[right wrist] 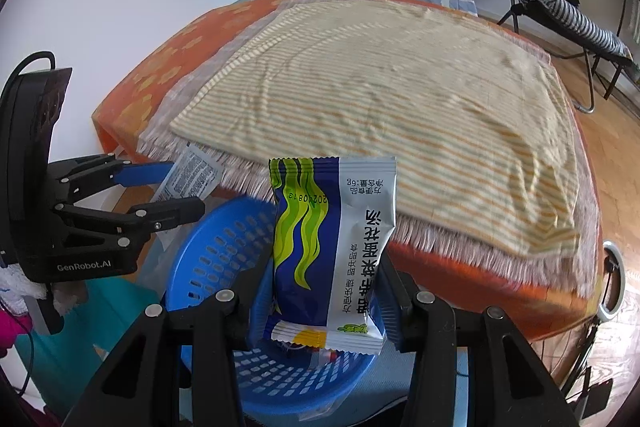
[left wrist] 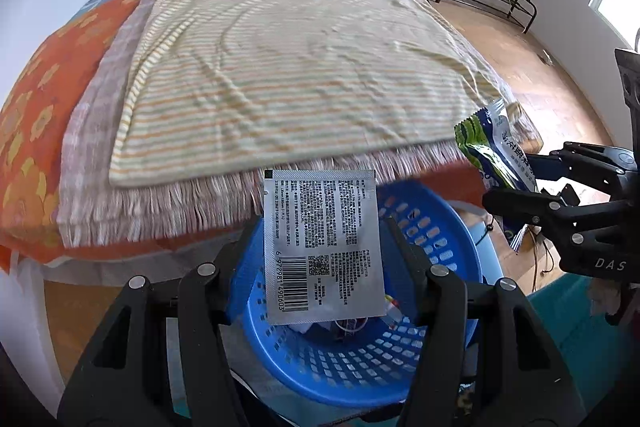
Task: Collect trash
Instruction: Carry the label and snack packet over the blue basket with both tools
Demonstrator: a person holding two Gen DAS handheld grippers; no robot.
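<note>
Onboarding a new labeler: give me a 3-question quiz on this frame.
1. True or false: the left tongs hold a silver sachet with a barcode.
2. What do the right tongs hold? A) a blue and green snack packet B) a bottle C) nothing
3. Fill in: both pieces of trash hang above a blue perforated ____, just off the edge of the striped cloth.

Key: 1 true; 2 A; 3 basket
</note>
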